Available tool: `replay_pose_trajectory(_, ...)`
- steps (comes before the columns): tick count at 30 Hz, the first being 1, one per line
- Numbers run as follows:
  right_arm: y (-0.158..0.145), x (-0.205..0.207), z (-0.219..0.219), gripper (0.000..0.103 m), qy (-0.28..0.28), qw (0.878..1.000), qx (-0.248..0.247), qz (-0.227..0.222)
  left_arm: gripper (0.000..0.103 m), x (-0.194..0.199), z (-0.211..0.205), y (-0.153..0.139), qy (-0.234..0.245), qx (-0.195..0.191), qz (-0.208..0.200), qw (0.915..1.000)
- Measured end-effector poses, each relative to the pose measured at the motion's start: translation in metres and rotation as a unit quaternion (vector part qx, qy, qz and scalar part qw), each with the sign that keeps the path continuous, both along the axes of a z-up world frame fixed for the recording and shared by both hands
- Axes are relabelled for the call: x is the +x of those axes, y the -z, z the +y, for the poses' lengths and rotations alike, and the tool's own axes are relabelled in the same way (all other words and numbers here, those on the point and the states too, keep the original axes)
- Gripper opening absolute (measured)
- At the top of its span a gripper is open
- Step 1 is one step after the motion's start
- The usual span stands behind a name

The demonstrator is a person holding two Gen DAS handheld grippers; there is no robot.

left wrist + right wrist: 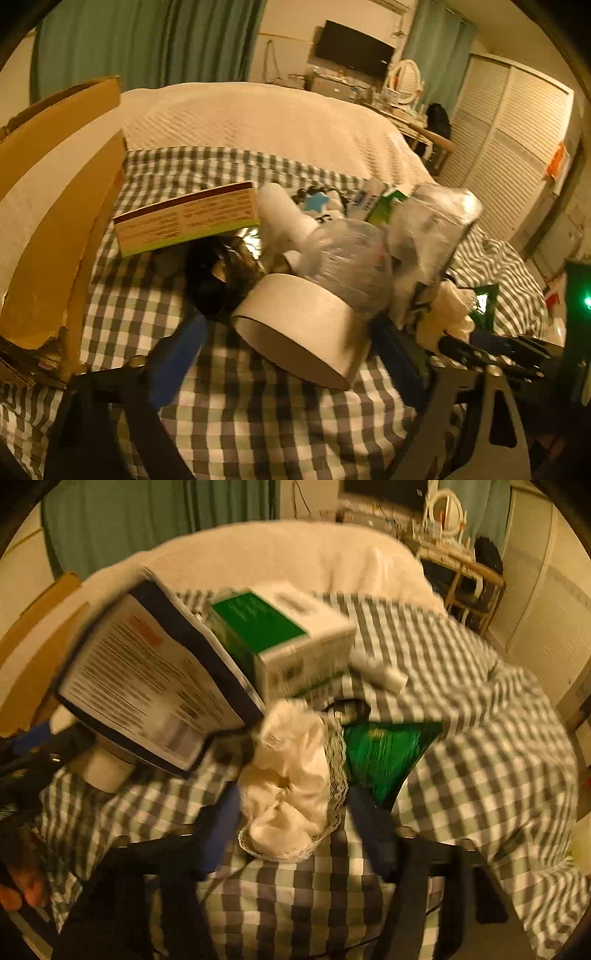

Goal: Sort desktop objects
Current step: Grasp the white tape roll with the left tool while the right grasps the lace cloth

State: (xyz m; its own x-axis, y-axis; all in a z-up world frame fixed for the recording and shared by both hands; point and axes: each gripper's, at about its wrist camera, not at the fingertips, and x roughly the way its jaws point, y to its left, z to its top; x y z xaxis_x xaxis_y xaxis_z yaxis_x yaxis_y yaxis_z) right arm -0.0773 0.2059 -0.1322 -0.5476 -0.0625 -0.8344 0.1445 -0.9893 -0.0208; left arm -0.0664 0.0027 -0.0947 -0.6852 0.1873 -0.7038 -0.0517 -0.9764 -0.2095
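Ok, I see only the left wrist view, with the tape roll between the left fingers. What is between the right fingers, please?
Observer: A crumpled cream cloth with lace trim lies between the right fingers. I cannot tell whether they grip it.
Operator: And what is behind it?
Observer: A green packet lies just behind it, to the right, on the checked bedcover.
Operator: Anything farther away?
Observer: A green and white box, beyond both.

A wall-mounted television (352, 50) hangs beside teal curtains (147, 40).
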Motion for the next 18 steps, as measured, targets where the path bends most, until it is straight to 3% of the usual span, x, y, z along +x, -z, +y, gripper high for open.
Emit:
replay_pose_trajectory(1,0.004,-0.002,0.001,0.031,0.001,1.0,-0.005,-0.004,0.079,0.001,0.001,-0.001,0.007,0.0,0.002,1.0)
replay_pose_trajectory(3,0.006,-0.002,0.003,0.021,-0.002,1.0,-0.019,-0.006,0.071,0.005,0.004,-0.003,0.019,-0.006,0.008,0.9998)
replay_pose_trajectory(5,0.007,-0.001,0.0,0.017,-0.005,1.0,-0.015,-0.005,0.049,0.009,0.006,-0.005,0.035,-0.001,0.013,0.9993)
replay_pose_trajectory(6,0.009,0.0,-0.003,0.015,-0.007,1.0,-0.012,-0.004,0.045,0.011,0.007,-0.007,0.046,0.004,0.016,0.9988)
replay_pose_trajectory(9,0.003,0.005,-0.005,0.014,-0.003,1.0,-0.007,0.004,0.035,0.019,0.008,-0.009,0.058,0.004,0.026,0.998)
replay_pose_trajectory(13,-0.016,0.013,-0.004,0.012,0.002,0.999,-0.017,0.028,0.009,0.026,0.003,-0.016,0.066,0.012,0.038,0.997)
replay_pose_trajectory(18,-0.05,0.032,0.001,0.012,-0.001,0.997,-0.045,0.06,0.003,0.035,0.001,-0.025,0.08,0.019,0.063,0.9946)
